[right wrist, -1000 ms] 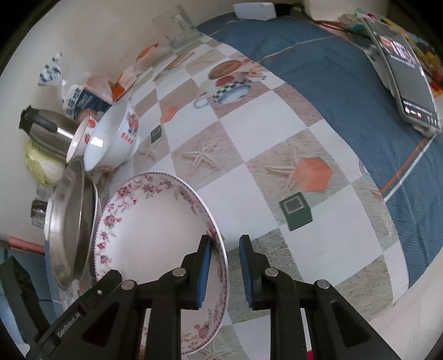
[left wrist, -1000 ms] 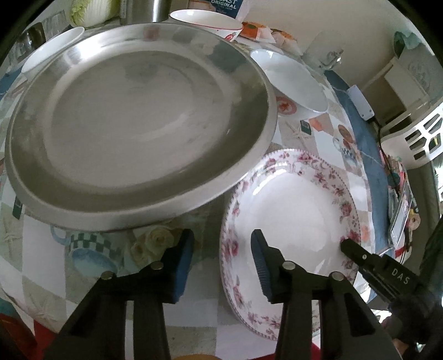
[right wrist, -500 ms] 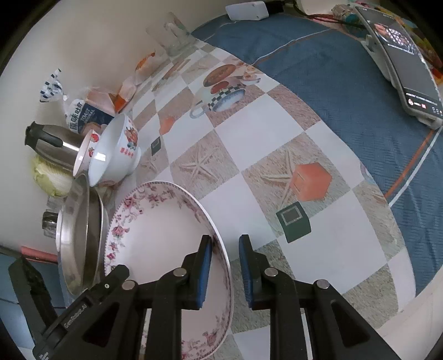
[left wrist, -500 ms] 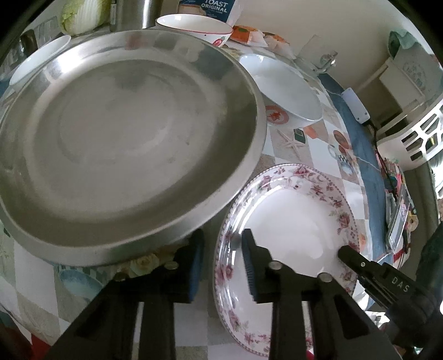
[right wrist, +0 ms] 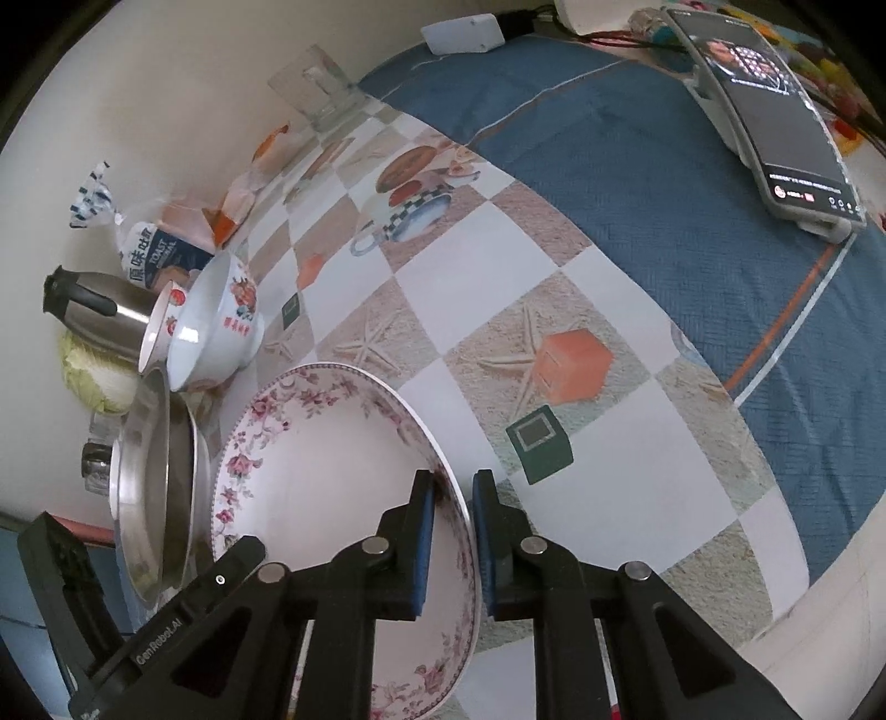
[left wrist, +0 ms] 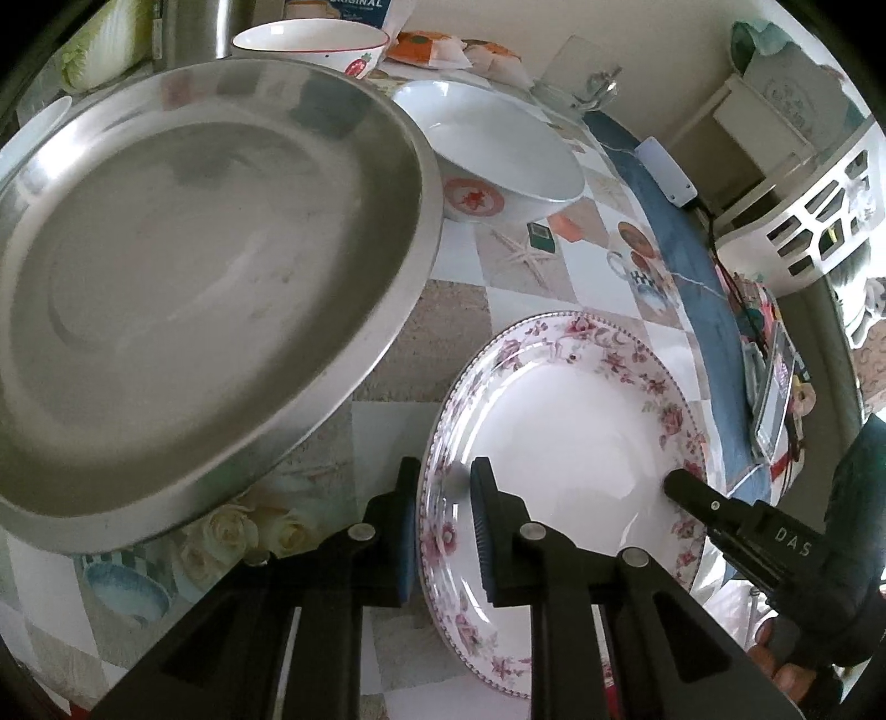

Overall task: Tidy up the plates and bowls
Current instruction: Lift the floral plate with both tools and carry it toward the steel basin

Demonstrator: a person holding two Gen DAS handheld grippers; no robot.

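A white plate with a pink floral rim point(left wrist: 565, 432) lies on the patterned tablecloth, beside a large steel plate point(left wrist: 194, 277) to its left. My left gripper point(left wrist: 443, 482) straddles the floral plate's near-left rim; its jaws are closing, with the rim filling the gap between the pads. My right gripper point(right wrist: 451, 487) is shut on the opposite rim of the floral plate point(right wrist: 332, 471), and its tip shows in the left wrist view too. Beyond stand a white bowl with red prints point(left wrist: 498, 160) and a smaller red-rimmed bowl point(left wrist: 310, 44).
A steel kettle point(right wrist: 105, 315), a cabbage point(right wrist: 94, 382) and a toast bag point(right wrist: 160, 255) line the wall. A glass mug point(right wrist: 321, 94) stands further along. A phone point(right wrist: 786, 122) rests on the blue cloth point(right wrist: 637, 194). A white basket point(left wrist: 819, 221) sits past the table.
My left gripper has shifted right onto the floral plate's rim, and its jaws have narrowed from wide apart to close around it. The right jaws have tightened slightly on the other rim.
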